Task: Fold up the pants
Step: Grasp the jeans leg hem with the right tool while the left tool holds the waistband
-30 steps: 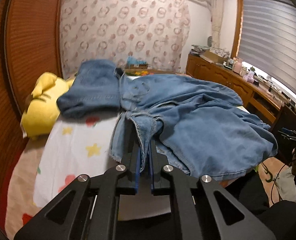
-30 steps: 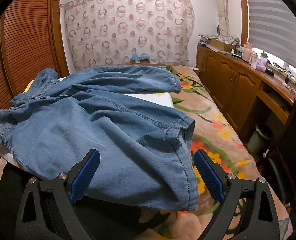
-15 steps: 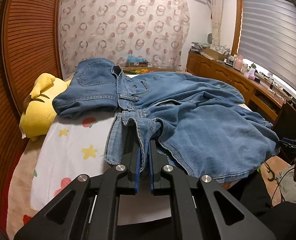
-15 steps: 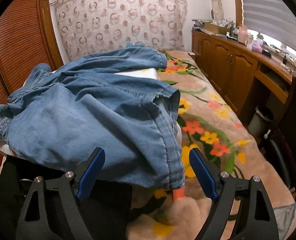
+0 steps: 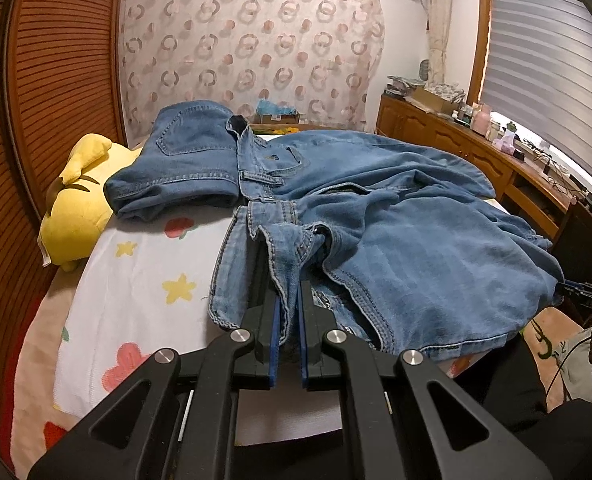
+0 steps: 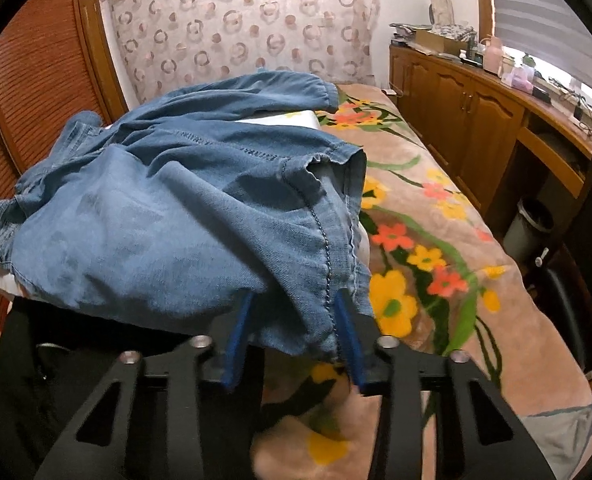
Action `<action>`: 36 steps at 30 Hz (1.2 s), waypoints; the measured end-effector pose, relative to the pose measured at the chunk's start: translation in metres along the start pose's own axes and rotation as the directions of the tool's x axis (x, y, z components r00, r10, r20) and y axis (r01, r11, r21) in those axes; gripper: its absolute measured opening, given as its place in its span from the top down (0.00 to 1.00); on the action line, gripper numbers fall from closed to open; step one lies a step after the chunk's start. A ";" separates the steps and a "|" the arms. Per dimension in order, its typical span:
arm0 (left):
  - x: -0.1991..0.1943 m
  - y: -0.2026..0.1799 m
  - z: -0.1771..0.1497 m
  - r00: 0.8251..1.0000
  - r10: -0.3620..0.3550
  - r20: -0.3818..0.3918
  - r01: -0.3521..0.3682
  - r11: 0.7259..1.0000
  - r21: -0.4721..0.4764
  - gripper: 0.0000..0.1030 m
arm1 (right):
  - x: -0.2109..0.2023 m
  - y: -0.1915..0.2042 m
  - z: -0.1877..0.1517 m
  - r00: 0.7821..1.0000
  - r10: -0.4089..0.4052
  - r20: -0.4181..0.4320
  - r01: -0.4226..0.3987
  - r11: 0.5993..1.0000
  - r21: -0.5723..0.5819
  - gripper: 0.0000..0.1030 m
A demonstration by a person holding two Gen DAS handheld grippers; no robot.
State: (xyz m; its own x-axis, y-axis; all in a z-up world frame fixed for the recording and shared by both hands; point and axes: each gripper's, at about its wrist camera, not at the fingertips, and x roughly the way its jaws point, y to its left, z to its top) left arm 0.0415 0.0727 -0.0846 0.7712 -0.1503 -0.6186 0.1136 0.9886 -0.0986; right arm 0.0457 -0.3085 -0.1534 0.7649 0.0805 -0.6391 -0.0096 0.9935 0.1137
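Light blue denim pants (image 5: pixel 415 248) lie spread and rumpled across the bed. My left gripper (image 5: pixel 287 300) is shut on the waistband, and a fold of the denim runs down between its blue pads. In the right wrist view the same pants (image 6: pixel 156 220) hang over the bed's near edge. The jaws of my right gripper (image 6: pixel 294 304) are closing on the leg hem. Bunched cloth fills the gap between the pads, and its folds draw in toward them. The cloth hides the tips of both grippers' fingers.
A darker folded pair of jeans (image 5: pixel 184 168) lies at the far left beside a yellow plush toy (image 5: pixel 76 216). Under the pants are a white star-print sheet (image 5: pixel 144 288) and a floral blanket (image 6: pixel 435 240). Wooden cabinets (image 6: pixel 475 120) and a bin (image 6: pixel 531 228) line the right side.
My right gripper's jaws went from wide apart around the hem to close together with the hem bunched between them. The left gripper kept its hold on the waistband.
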 end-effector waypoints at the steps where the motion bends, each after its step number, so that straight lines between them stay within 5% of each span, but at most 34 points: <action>1: 0.000 0.000 0.000 1.000 -0.005 -0.003 0.005 1.000 0.001 0.92 | 0.000 0.000 0.001 1.000 -0.004 -0.002 0.004 1.000 -0.005 0.76; 3: 0.000 0.000 0.000 1.000 -0.018 -0.004 0.018 1.000 -0.001 0.92 | 0.000 -0.001 0.002 1.000 -0.012 -0.005 0.012 1.000 -0.005 0.90; 6: -0.004 0.000 0.004 1.000 -0.022 0.011 0.022 1.000 -0.002 0.92 | -0.008 0.001 0.004 1.000 -0.016 0.006 0.016 1.000 -0.020 0.97; 16: -0.030 -0.014 0.035 0.990 -0.071 0.120 0.070 0.997 0.020 0.93 | -0.063 0.024 0.034 0.989 0.016 0.150 -0.001 0.995 -0.099 0.99; 25: -0.028 -0.027 0.053 0.985 -0.092 0.144 0.084 0.995 0.055 0.93 | -0.084 0.088 0.084 0.953 0.117 0.280 -0.048 0.970 -0.240 0.99; 36: -0.016 -0.028 0.040 0.990 -0.094 0.106 0.089 0.994 0.056 0.93 | -0.028 0.141 0.048 0.970 0.225 0.097 -0.188 0.937 -0.296 0.99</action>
State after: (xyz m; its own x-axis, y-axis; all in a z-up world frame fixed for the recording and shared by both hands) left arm 0.0506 0.0474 -0.0406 0.8192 -0.2413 -0.5202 0.2163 0.9702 -0.1094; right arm 0.0539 -0.1751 -0.0826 0.8018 0.2936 -0.5205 -0.3431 0.9393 0.0012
